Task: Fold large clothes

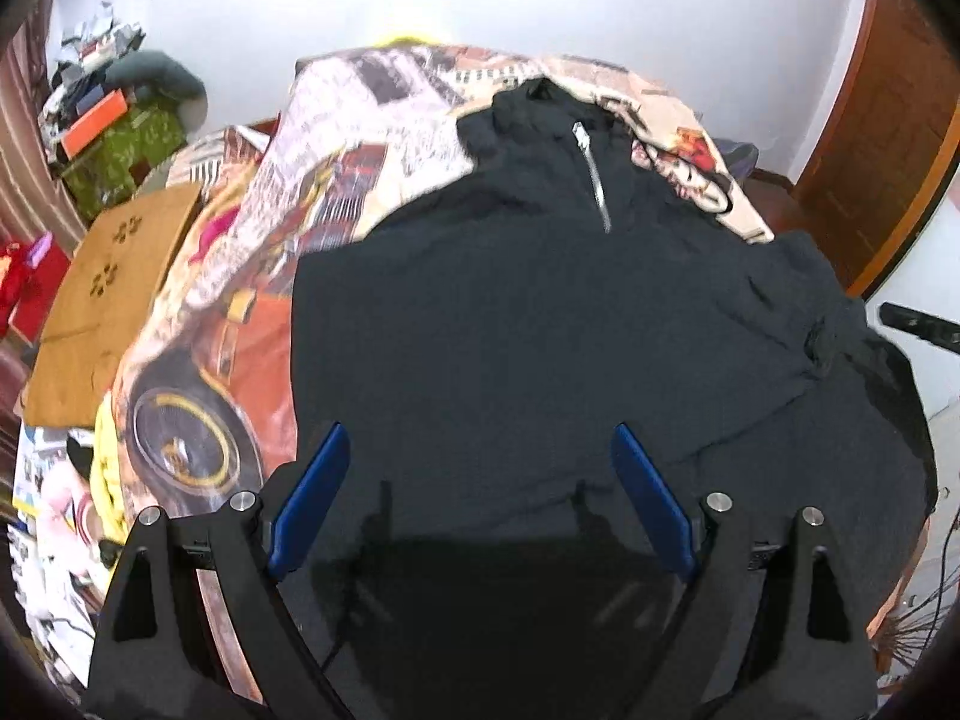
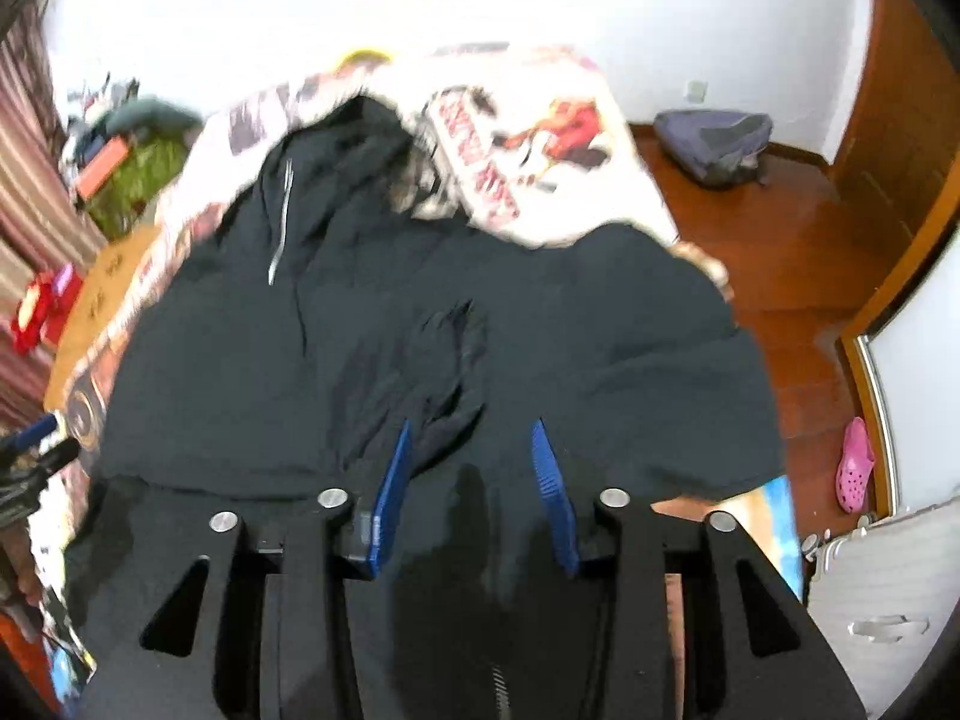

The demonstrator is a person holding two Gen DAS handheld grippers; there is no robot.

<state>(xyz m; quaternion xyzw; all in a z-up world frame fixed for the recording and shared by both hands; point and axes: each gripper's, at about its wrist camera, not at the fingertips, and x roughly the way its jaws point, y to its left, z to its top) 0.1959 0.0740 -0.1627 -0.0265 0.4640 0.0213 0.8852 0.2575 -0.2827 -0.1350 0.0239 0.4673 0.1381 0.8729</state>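
A large dark zip-up garment [image 1: 510, 312] lies spread front-up over a bed with a printed cover [image 1: 360, 138]. Its silver zipper [image 1: 594, 180] runs down from the collar at the far end. My left gripper [image 1: 480, 429] hangs over the near part of the body, jaws wide open, nothing between the blue fingers. In the right wrist view the same garment [image 2: 270, 360] is rumpled, with a bunched fold near the middle. My right gripper [image 2: 473, 425] hovers just above that fold with its jaws partly apart; the pads press on nothing. A blue finger [image 2: 33, 429] of the left gripper shows at the left edge.
A brown cardboard box [image 1: 114, 300] and a red box [image 1: 24, 282] sit left of the bed, with a clutter pile [image 1: 132, 144] behind. Right of the bed are wooden floor, a grey backpack [image 2: 714, 144], a pink clog [image 2: 855, 465], a pale suitcase [image 2: 882, 600] and a wooden door [image 1: 888, 138].
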